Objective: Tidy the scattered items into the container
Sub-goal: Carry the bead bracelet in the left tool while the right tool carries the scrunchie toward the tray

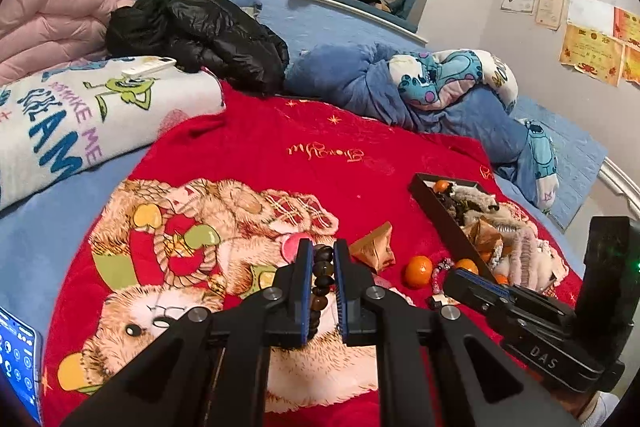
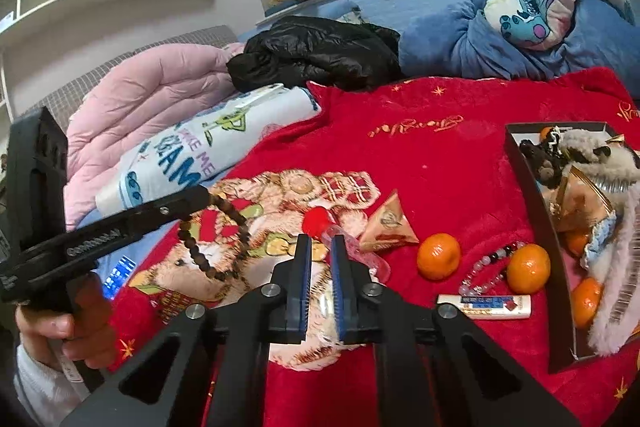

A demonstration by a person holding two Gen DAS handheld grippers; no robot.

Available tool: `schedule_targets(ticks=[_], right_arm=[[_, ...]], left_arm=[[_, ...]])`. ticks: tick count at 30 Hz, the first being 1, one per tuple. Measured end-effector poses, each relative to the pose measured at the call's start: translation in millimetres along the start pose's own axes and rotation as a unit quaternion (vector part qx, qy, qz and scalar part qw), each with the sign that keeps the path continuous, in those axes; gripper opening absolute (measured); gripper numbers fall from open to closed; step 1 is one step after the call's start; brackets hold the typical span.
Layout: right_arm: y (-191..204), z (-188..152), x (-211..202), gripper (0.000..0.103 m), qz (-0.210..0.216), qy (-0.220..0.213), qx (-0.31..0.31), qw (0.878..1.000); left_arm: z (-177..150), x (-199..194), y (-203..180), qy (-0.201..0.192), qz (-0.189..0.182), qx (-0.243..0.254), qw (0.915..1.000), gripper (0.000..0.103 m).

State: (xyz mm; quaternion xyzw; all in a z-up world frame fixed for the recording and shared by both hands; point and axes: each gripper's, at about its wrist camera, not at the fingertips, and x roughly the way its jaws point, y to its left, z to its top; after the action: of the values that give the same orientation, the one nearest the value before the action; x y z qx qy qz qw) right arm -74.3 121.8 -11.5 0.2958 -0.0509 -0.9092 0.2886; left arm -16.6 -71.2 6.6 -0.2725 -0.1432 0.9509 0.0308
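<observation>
On the red blanket (image 2: 460, 163), two oranges (image 2: 438, 255) lie with a pale bead bracelet (image 2: 486, 267) between them, a white tube (image 2: 486, 306) just below at 6 o'clock and a gold pyramid packet (image 2: 387, 225) at 10 o'clock of the nearer orange; the dark box (image 2: 532, 203), already crowded with fluffy things and oranges, lies at 3 o'clock, while a black jacket (image 2: 316, 53) and a printed towel (image 2: 208, 151) lie well apart at 12 and 10 o'clock. The left gripper (image 1: 323, 265) is clamped on a brown bead string (image 1: 322, 283), lifted off the blanket, with the loop hanging below its tips. The right gripper (image 2: 321, 259) has narrow jaws closed on a clear pink-tinted bottle with a red cap (image 2: 320, 223), whose cap juts out at 12 o'clock of the tips.
</observation>
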Motion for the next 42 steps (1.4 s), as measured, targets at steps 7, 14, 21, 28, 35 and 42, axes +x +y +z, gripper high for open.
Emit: schedule_targets(ticks=[7, 14, 21, 28, 35, 42], right_arm=[[-7, -11, 22, 0.025, -0.028, 0.047, 0.01, 0.998], [-23, -30, 60, 0.026, -0.057, 0.111, 0.033, 0.992], [-24, -34, 65, 0.017, -0.062, 0.115, 0.034, 0.991], [-21, -30, 63, 0.013, -0.037, 0.118, 0.035, 0.992], [-17, -15, 43, 0.013, -0.039, 0.084, 0.032, 0.995], [-29, -3, 23, 0.013, -0.036, 0.059, 0.054, 0.996]], left_arm=[[-7, 5, -5, 0.015, 0.012, 0.019, 0.9996, 0.011], [-10, 9, -4, 0.028, 0.014, 0.017, 0.9994, 0.011], [-10, 8, -6, 0.029, 0.017, 0.024, 0.9992, 0.011], [-9, 6, -9, 0.03, 0.019, 0.026, 0.999, 0.011], [-10, 2, -14, 0.028, 0.021, 0.032, 0.9989, 0.011], [-11, -3, -23, 0.026, 0.017, 0.037, 0.9988, 0.011]])
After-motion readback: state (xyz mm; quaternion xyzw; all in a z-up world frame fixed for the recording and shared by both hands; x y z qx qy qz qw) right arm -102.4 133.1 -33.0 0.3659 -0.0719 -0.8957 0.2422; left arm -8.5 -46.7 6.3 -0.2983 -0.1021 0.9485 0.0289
